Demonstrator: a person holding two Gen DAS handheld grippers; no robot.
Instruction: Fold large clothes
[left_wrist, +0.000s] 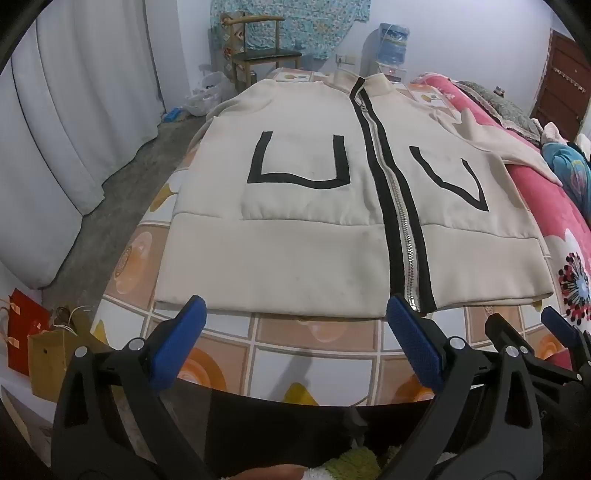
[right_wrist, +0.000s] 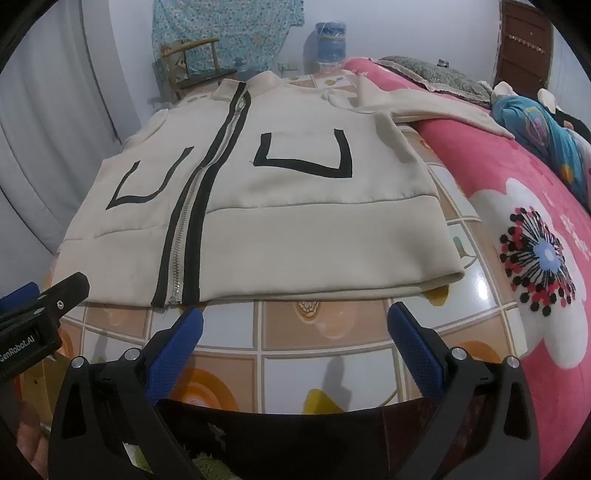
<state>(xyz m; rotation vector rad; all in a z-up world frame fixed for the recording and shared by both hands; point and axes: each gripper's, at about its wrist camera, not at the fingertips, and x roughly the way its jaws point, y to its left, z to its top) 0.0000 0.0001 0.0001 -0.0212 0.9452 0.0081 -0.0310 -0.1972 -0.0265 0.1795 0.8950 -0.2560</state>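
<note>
A cream zip-up jacket (left_wrist: 295, 221) (right_wrist: 295, 192) with black pocket outlines and a black-edged silver zipper (left_wrist: 400, 221) (right_wrist: 181, 236) lies flat, front up, on a table with a tiled-pattern cloth (left_wrist: 314, 354) (right_wrist: 295, 354). Its hem faces me. One sleeve (right_wrist: 436, 107) trails to the right onto a pink bed. My left gripper (left_wrist: 295, 314) hovers open just short of the hem, nothing between its blue pads. My right gripper (right_wrist: 295, 317) is open too, near the hem's right half, and shows at the right edge of the left wrist view (left_wrist: 524, 325).
A pink floral bedspread (right_wrist: 535, 240) borders the table on the right, with a blue garment (right_wrist: 546, 129) on it. White curtains (left_wrist: 74, 129) hang at left above paper bags (left_wrist: 40, 343). A chair (left_wrist: 258, 48) and a water dispenser (left_wrist: 393, 44) stand at the far wall.
</note>
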